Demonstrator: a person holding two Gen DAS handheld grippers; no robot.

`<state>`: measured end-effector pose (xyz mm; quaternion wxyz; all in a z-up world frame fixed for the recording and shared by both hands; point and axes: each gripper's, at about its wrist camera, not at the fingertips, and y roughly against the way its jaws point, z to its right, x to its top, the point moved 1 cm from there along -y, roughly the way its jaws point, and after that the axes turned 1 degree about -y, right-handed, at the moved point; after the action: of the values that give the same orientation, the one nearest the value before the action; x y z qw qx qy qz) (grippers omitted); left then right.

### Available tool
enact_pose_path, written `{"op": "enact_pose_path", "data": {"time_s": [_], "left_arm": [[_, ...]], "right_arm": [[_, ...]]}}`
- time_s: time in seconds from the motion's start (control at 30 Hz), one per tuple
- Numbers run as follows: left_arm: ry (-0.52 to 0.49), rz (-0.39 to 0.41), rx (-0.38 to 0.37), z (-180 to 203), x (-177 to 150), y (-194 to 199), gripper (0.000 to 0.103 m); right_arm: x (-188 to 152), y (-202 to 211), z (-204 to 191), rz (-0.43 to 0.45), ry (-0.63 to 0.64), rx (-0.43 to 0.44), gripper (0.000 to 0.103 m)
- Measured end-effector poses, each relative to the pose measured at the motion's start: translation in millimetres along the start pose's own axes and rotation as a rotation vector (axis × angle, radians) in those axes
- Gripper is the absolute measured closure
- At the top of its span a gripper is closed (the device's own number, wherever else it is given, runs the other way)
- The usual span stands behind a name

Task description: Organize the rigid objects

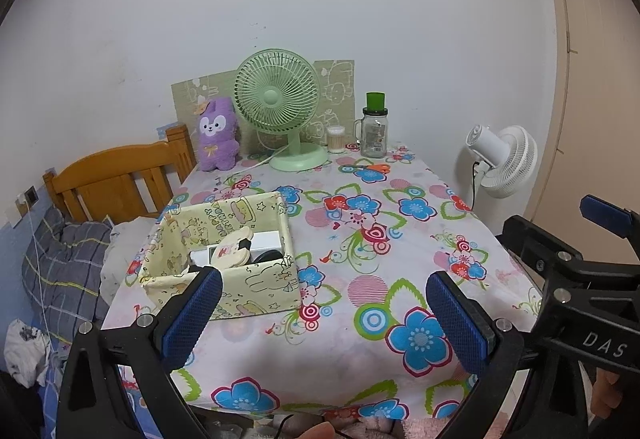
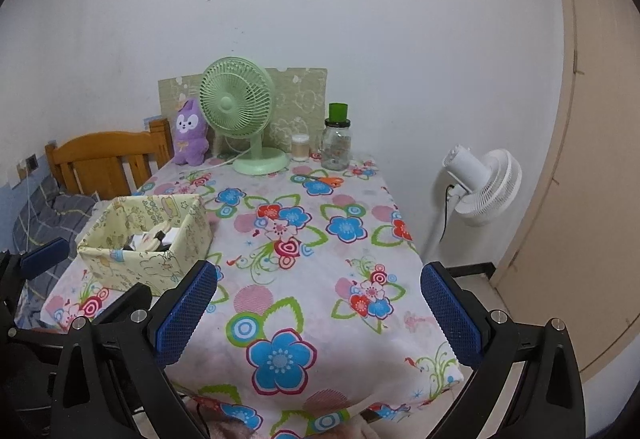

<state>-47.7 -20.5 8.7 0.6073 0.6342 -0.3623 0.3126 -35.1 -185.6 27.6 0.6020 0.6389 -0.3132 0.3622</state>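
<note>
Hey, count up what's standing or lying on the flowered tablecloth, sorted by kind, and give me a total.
Fans: 1, the pale green desk fan
Plush toys: 1, the purple bunny plush
Jars: 2, the clear glass jar with green cap and the small cotton swab jar
Scissors: 1, the orange-handled scissors
Boxes: 1, the yellow cartoon-print fabric box, contents not counted
Total: 6

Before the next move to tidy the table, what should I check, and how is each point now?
1. Left tongs open and empty: ok.
2. Right tongs open and empty: ok.
3. Yellow box upright, top open: ok.
4. Room left in the box: cannot tell; several items already lie inside.
5. Orange scissors loose on the tablecloth, not yet stored: not ok.
6. Path to the scissors free: ok.
</note>
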Motion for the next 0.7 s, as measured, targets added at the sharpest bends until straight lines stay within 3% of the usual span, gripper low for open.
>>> {"op": "enact_pose_path", "data": {"time_s": [0.7], "left_arm": [[0.005,-0.007,-0.024,0,6,-11,0.000]], "right_arm": [[4,-6,5,0.009,-0.042,-0.010,0.000]]}}
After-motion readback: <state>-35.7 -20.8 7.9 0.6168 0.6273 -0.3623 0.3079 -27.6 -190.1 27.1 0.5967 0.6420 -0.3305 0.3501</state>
